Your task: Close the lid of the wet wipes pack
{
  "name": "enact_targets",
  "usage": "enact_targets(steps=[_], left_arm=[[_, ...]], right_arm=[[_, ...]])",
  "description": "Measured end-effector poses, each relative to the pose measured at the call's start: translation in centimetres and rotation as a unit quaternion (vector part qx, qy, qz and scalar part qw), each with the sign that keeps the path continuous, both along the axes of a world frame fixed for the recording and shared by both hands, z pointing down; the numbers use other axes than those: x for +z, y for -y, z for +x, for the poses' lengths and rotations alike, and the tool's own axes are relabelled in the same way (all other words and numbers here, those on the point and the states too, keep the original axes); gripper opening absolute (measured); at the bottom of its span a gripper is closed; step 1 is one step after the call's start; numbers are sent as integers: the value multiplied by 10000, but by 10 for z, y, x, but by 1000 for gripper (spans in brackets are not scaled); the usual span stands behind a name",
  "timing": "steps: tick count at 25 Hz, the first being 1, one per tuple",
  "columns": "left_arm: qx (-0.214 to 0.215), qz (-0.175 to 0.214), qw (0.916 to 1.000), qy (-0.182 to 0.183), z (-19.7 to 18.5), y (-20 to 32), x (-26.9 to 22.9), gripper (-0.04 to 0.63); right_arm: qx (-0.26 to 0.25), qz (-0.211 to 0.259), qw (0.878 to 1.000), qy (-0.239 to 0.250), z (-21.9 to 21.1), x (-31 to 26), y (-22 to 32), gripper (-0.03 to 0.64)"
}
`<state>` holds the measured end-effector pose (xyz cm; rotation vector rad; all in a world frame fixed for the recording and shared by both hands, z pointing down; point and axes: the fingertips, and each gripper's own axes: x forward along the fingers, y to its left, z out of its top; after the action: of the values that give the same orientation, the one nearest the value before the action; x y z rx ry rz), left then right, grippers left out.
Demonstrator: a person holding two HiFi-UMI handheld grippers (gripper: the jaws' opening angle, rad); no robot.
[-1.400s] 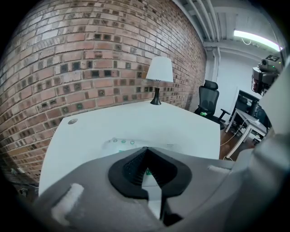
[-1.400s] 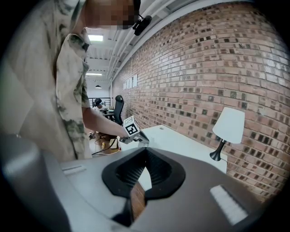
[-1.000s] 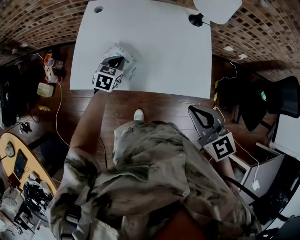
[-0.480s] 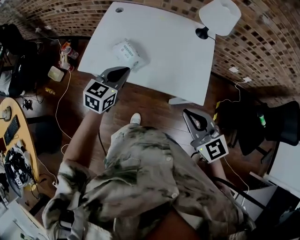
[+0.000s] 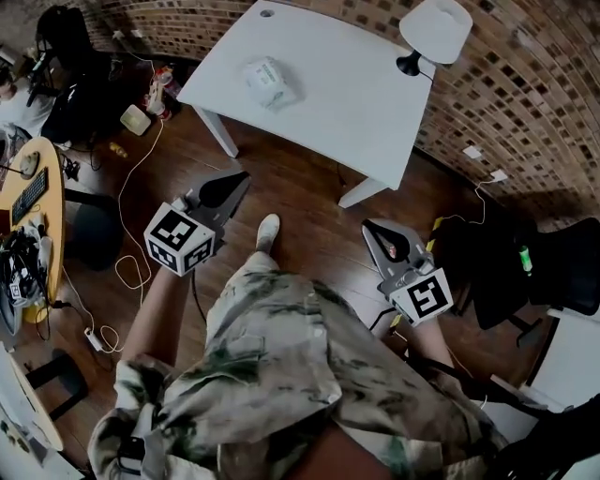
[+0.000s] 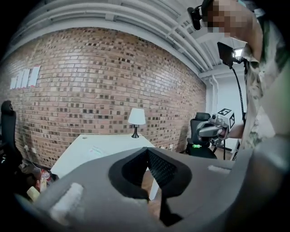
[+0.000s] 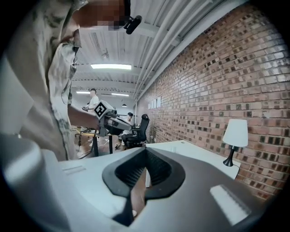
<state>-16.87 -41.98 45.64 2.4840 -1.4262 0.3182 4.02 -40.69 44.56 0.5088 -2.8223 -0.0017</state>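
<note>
The wet wipes pack (image 5: 267,81) is a small white packet lying on the white table (image 5: 347,94), near its left end. It is too small to tell how its lid stands. I stand well back from the table over the wooden floor. My left gripper (image 5: 241,176) is shut and empty, pointing toward the table from far off. My right gripper (image 5: 371,228) is also shut and empty, held low on my right side. In the left gripper view the jaws (image 6: 147,150) meet, with the pack (image 6: 97,151) faint on the table beyond.
A white lamp (image 5: 433,28) stands at the table's far right corner by the brick wall. A black office chair (image 5: 553,253) is at the right. Cables and clutter (image 5: 131,112) lie on the floor at the left, next to a round wooden desk (image 5: 33,187).
The left gripper has come off the wipes pack and drawn back. I have stepped away from the table, which now lies farther off. Both grippers hang over the floor.
</note>
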Motion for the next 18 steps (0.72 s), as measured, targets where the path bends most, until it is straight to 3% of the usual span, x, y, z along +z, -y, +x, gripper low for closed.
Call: enact_targets(steps=[6,11,18], left_arm=[[-34,59,10000,-29,42,-93,-30,2],[42,122,9999,87,75,-138,-55,2],[393,268,9989,5,88,-215,-64,2]], right_arm=[[-416,-36,9990,145,18,-2,-57,6],[-590,-70,9973,443,22,-10,-82,6],[-828,112,9964,162,4,-9,-141,6]])
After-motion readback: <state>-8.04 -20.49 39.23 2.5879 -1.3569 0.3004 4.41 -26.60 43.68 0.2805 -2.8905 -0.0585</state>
